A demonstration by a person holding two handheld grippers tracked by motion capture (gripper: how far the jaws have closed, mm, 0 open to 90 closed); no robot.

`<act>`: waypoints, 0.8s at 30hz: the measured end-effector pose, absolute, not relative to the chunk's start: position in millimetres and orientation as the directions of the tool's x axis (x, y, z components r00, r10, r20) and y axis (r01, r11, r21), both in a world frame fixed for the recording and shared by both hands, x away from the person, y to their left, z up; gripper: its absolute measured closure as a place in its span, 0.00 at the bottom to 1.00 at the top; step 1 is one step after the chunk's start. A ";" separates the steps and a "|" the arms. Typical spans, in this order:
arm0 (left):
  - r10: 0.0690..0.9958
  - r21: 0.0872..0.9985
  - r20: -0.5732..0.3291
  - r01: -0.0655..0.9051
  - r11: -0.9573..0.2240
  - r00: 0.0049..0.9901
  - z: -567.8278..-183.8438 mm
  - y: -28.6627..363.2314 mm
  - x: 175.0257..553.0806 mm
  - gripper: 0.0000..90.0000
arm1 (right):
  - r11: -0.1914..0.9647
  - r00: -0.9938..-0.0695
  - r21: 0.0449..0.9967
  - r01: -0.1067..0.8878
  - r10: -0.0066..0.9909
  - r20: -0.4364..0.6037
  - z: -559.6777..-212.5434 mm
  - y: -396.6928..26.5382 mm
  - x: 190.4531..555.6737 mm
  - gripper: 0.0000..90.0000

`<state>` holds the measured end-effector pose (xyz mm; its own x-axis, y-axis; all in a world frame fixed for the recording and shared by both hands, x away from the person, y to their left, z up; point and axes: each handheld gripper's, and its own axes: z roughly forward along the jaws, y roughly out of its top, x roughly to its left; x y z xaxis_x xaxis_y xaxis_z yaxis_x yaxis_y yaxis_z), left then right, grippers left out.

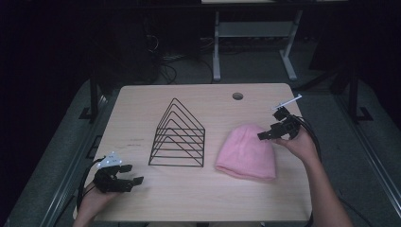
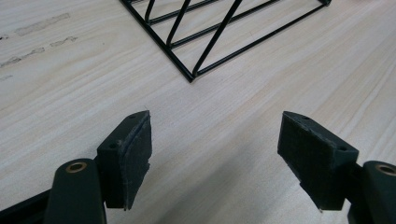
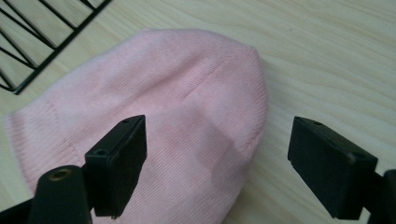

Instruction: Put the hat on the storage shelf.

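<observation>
Right gripper (image 1: 270, 134) hung wide open, empty, over hat's (image 1: 247, 152) crown edge; left gripper (image 1: 126, 180) open, well apart.

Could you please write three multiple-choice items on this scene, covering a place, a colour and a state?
1. Where does the hat lie relative to the wire rack in the high view?
A. to its right
B. to its left
C. inside it

2. What colour is the hat?
A. blue
B. pink
C. green

3. How does the right gripper stand?
A. shut on the hat
B. shut on the rack
C. open over the hat

Answers: 1 A, since the hat lies on the table to the right of the rack, apart from it. 2 B, since its knit is pink in both views. 3 C, since the jaws stand wide apart with the hat's crown below them.
</observation>
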<state>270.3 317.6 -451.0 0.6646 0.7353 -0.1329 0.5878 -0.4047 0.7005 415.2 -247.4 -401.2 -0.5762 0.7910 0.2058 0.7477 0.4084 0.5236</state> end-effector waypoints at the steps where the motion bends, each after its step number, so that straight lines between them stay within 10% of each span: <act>1: 0.738 0.703 -0.137 0.590 -0.398 0.661 -451.4 317.2 270.2 0.29 | 0.415 -0.577 0.518 0.748 0.791 0.201 -403.8 -245.5 420.6 0.21; 24: 0.733 0.700 -0.137 0.589 -0.405 0.667 -452.1 317.5 272.0 0.29 | 0.416 -0.530 0.416 0.809 0.822 0.208 -436.2 -232.3 453.6 0.49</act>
<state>272.0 317.5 -452.1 0.6666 0.7328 -0.1367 0.5885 -0.4048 0.6999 453.6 -232.3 -436.2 -0.5298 0.8222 0.2081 0.8088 0.4160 0.4156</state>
